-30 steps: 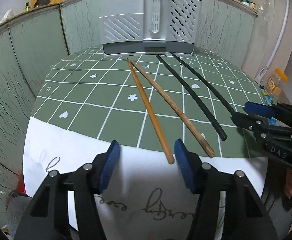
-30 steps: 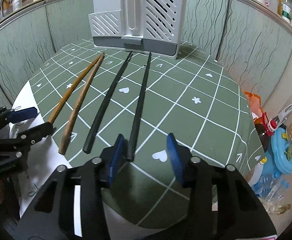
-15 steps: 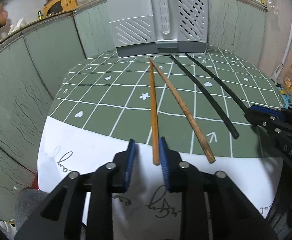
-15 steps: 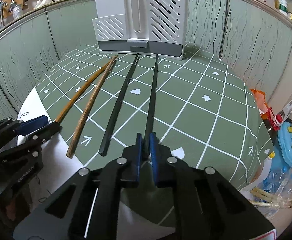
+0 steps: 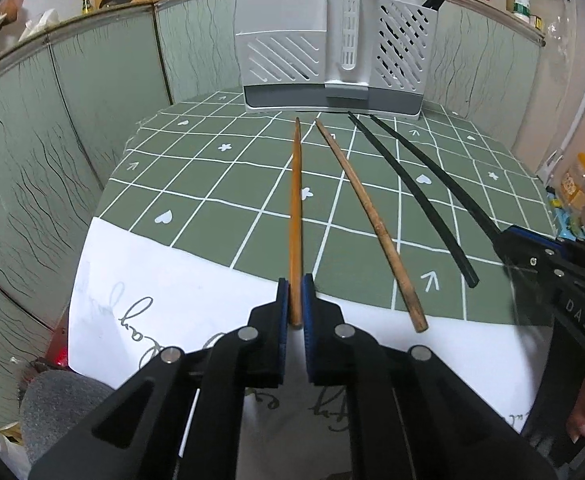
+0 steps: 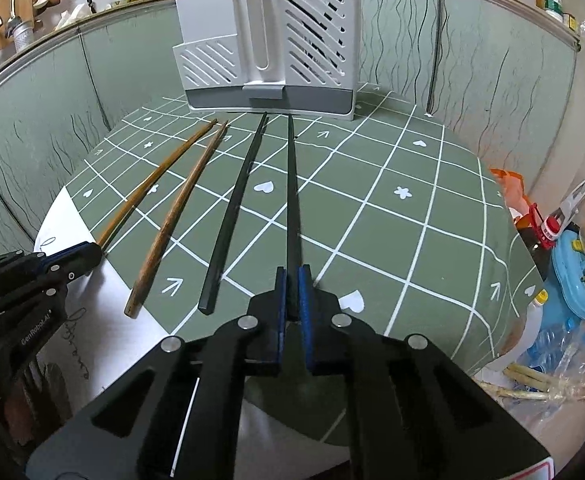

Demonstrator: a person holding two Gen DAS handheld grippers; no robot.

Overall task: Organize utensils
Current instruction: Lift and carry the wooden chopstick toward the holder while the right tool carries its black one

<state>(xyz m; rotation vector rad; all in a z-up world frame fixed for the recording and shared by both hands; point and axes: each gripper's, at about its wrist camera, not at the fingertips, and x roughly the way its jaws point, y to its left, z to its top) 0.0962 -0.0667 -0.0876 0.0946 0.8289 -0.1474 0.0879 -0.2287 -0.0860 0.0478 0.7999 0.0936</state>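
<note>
Both pairs of jaws have just been closing, and now each pinches a chopstick end where a second ago they stood spread. Left hand-held gripper [image 5: 295, 294] clamps the near end of the light wooden chopstick [image 5: 295, 216]; right hand-held gripper [image 6: 291, 288] clamps the right black chopstick [image 6: 291, 200]. Its body reads "DAS", while the left one reads "GenRobot.AI". Darker wooden chopstick [image 5: 366, 216] and second black chopstick [image 6: 234, 216] lie loose on the green tabletop [image 5: 212, 184], tips toward the far grey utensil holder [image 5: 332, 48].
</note>
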